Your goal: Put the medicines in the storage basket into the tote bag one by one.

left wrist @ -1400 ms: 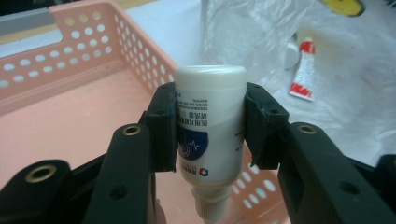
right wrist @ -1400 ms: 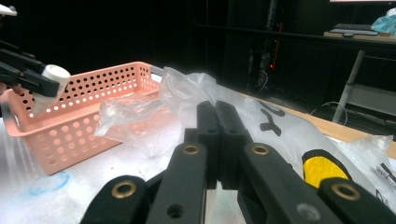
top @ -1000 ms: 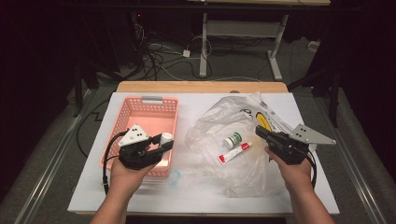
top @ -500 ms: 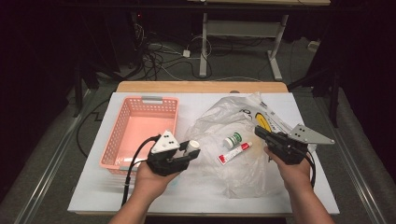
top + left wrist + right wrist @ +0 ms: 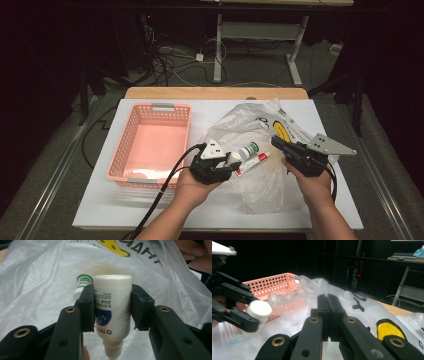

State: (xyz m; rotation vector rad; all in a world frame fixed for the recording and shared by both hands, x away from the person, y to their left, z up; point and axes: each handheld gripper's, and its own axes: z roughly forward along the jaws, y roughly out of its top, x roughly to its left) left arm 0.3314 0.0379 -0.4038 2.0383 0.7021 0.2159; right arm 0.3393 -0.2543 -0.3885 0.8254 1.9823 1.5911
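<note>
Two grippers: both in the lower half of the high view, one in each of the person's hands.
Left gripper (image 5: 231, 165): low centre of the high view, jaws clamped on a white bottle (image 5: 112, 307), one pad on each side of its body.
White bottle: in the left gripper view it stands in the middle of the frame with its flat end up and its nozzle toward the bottom edge; in the high view it sits just right of the basket's lower right corner, at the left edge of the bag.
Right gripper (image 5: 276, 142): right of centre in the high view, jaws pressed together with nothing between them, over the bag.
Plastic bag (image 5: 235, 127): clear, crumpled, spread across the middle and right of the white table (image 5: 210, 112); a yellow mark shows at its upper right.
Green-capped bottle (image 5: 249, 150): lying on the bag, just right of the white bottle.
Red-and-white tube (image 5: 252, 163): lying just below the green-capped bottle, on the bag.
Pink basket (image 5: 131, 145): left of centre, well apart from the right gripper.
</note>
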